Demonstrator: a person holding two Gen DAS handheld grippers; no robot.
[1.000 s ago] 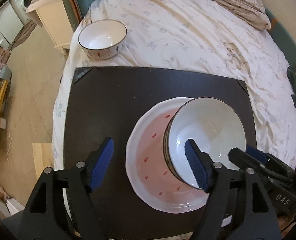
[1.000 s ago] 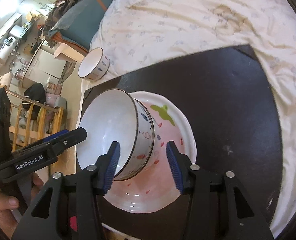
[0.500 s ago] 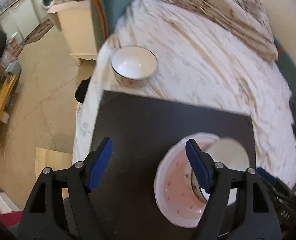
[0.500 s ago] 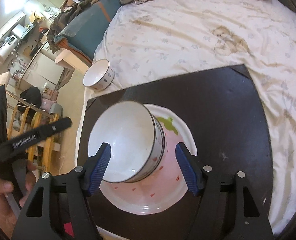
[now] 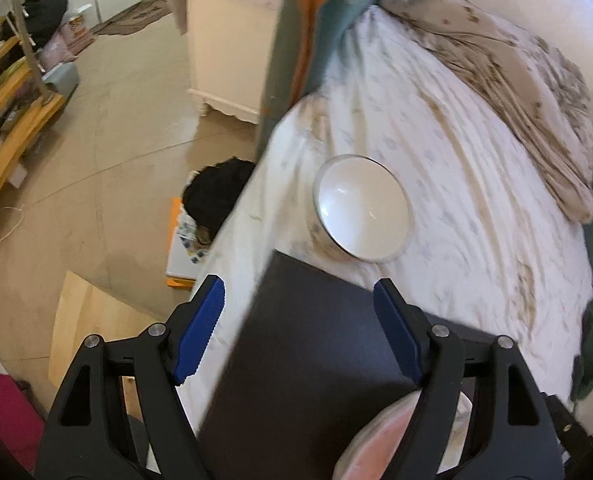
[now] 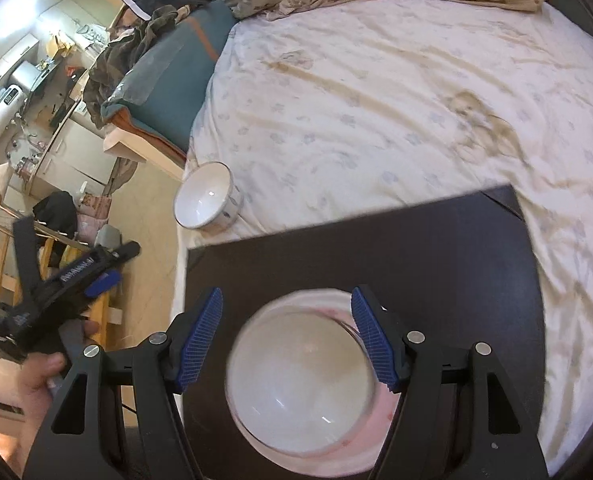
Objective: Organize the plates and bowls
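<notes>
White bowl is seen resting in the pink plate on the black mat, low in the right view; right gripper is spread above it, untouching; left gripper is open, empty; second bowl lies on the sheet at centre.
</notes>
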